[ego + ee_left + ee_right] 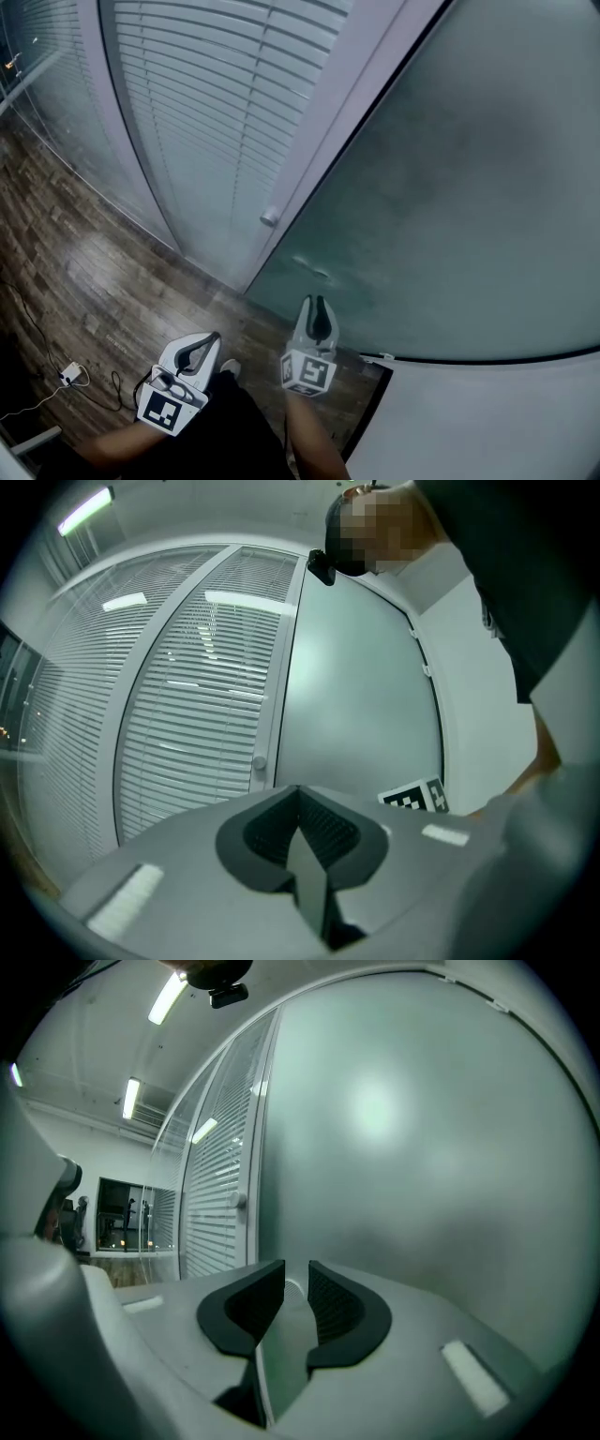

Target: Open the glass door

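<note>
Glass door (450, 187) looks shut, nothing done yet | your right gripper (296, 1274) jaws narrowly apart, empty, just short of it | left gripper (300, 799) closed, empty

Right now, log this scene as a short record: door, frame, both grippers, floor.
door: frosted glass door, fills the right of the head view
beside it: pale frame with a small round knob, then a slatted blind
left gripper: jaws together, empty
right gripper: jaws apart, nothing pressed between the pads, aimed at the glass
floor: dark wood floor, white plug and cable at left
</note>
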### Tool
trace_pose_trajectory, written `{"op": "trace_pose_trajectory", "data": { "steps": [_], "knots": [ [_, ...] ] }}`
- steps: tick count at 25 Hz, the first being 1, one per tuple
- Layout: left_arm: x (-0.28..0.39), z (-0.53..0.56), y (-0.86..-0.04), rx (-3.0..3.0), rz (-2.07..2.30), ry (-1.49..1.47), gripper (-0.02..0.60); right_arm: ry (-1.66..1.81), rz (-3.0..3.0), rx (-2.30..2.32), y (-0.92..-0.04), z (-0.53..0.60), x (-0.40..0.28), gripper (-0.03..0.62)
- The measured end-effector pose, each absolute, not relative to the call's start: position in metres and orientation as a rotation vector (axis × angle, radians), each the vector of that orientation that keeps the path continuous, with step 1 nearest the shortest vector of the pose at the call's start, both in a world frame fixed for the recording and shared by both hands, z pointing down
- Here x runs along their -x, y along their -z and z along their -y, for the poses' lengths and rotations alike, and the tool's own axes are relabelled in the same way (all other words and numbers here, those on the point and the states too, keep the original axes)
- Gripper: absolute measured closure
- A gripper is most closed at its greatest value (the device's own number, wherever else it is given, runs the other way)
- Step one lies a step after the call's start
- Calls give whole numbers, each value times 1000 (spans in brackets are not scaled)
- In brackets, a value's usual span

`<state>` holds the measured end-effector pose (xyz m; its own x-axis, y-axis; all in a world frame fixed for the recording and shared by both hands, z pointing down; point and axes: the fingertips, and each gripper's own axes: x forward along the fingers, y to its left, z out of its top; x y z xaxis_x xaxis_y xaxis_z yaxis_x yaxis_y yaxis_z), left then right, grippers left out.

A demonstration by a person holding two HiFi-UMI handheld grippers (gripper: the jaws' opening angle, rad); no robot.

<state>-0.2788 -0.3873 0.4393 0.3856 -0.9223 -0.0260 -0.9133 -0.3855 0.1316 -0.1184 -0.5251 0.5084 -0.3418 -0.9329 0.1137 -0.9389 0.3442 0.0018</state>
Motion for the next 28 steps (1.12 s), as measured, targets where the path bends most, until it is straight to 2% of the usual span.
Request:
{"op": "trace_pose_trajectory", "data": {
  "steps": [9,18,28],
  "knots": [
    [308,390,-458,-2394,1836,87,581,-187,2448,-1673,-566,569,122,497],
    [324,391,-457,-2315,1913,74,581,-229,2404,-1694,-575,594,125,472],
    [333,388,-453,-2288,1943,59,581,-252,2387,-1704,-575,611,128,474]
  ]
}}
